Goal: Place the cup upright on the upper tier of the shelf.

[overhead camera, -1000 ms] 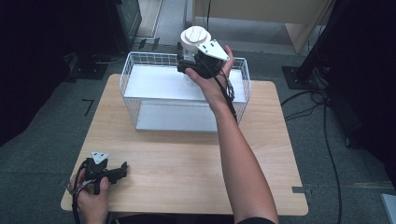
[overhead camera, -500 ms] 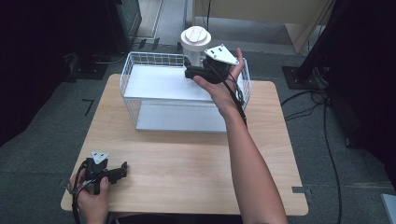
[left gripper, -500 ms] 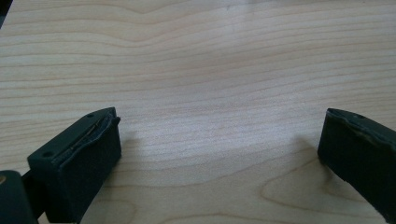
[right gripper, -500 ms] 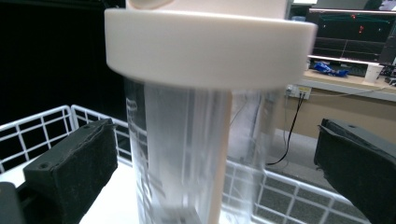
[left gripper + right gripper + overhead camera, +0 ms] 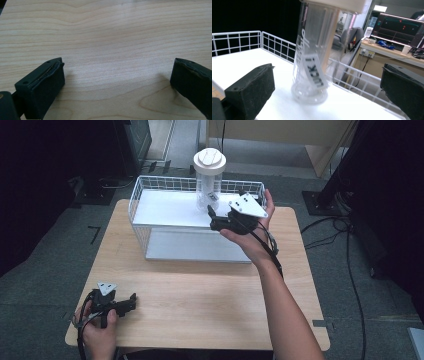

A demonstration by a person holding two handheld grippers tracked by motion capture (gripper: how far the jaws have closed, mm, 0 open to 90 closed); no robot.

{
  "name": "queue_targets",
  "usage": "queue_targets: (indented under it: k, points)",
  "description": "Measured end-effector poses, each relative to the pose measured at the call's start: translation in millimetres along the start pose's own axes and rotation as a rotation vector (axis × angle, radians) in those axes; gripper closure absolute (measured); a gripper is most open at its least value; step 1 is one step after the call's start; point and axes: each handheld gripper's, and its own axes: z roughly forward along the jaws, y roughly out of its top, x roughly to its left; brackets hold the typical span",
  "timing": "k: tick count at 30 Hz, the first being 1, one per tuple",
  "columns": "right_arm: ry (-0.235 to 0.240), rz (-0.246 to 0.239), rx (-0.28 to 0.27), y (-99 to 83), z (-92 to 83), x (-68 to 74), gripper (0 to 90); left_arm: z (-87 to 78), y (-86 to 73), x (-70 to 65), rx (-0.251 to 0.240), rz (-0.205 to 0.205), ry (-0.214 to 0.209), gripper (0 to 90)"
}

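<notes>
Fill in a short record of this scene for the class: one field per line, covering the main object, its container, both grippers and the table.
Main object: clear plastic jar with a white lid, standing upright
Container: white wire basket, jar on its upper shelf near the back rail
Right gripper: open, fingers apart on either side of the jar, not touching it
Left gripper: open, resting low at the near left corner, nothing between its fingers
Table: light wooden table, basket at its far edge
</notes>
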Motion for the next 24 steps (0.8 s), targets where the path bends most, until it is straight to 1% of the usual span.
queue_targets:
  k: [3,5,9,12,16,18,19,21,24]
  points:
    - [-0.015,0.013,-0.018,-8.2,-15.1,-3.0,0.0,0.0,0.0,0.0,0.0,0.0,0.0,0.0]
    - [-0.034,0.025,-0.033,-13.6,-25.3,-6.7,0.0,0.1,0.0,-0.1,-0.001,-0.001,0.0,0.0]
    - [-0.075,0.034,-0.039,-26.0,-46.3,-16.8,0.0,-0.1,0.1,0.0,0.002,0.0,0.0,0.0]
    - [-0.105,0.045,-0.034,-36.8,-63.6,-26.2,0.0,0.0,0.0,-0.1,0.0,-0.001,0.0,0.0]
    - [-0.132,0.049,-0.023,-51.6,-82.3,-34.8,0.0,0.0,0.0,0.0,0.0,0.0,0.0,0.0]
    - [-0.159,0.053,-0.007,-60.0,-92.3,-39.7,0.0,-0.1,0.0,-0.1,0.002,-0.001,-0.001,0.0]
    - [-0.166,0.053,-0.01,-65.2,-98.9,-43.0,0.0,-0.1,0.1,0.0,0.002,0.0,0.0,0.0]
    - [-0.176,0.065,-0.006,-72.2,-108.3,-46.2,0.0,-0.1,0.0,-0.1,0.002,-0.001,-0.001,0.0]
    - [-0.199,0.069,0.01,-86.8,-124.5,-49.7,0.0,-0.1,0.0,0.0,0.002,0.0,-0.001,0.0]
